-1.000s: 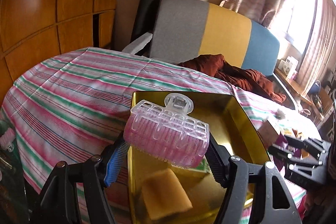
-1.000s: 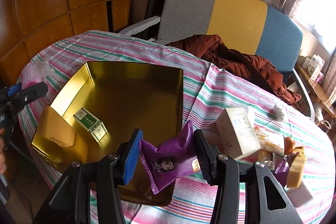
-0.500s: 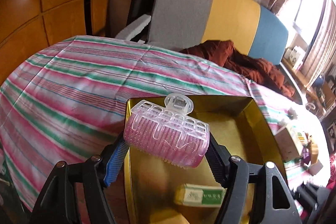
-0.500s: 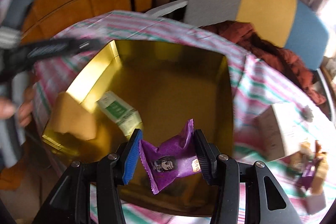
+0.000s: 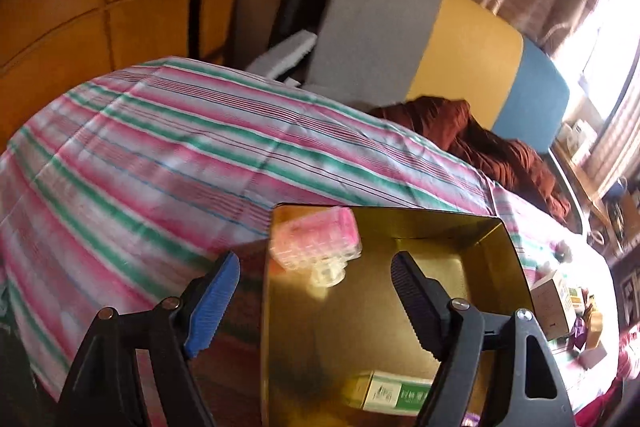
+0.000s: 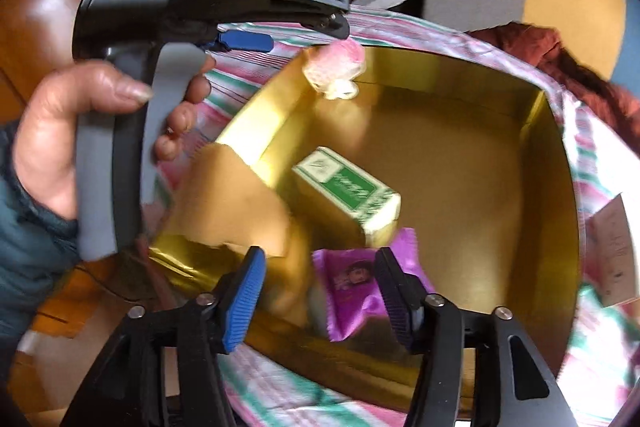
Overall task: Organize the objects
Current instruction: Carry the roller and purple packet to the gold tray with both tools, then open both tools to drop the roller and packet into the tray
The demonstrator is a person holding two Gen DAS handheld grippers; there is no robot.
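over the gold tin [image 5: 516, 259], both grippers pointed down into it. left gripper [image 5: 316, 291]: jaws opening, well apart; pink hair roller [image 5: 316, 239] blurred, clear of both pads, at the tin's far left corner. right gripper [image 6: 320, 291]: jaws opening; purple packet [image 6: 352, 287] blurred between them, right pad close to it, contact unclear. green-white box [image 6: 348, 187] lay on the tin floor, yellow sponge [image 6: 236, 203] at the near left wall. tin sat on striped cloth [image 5: 160, 155].
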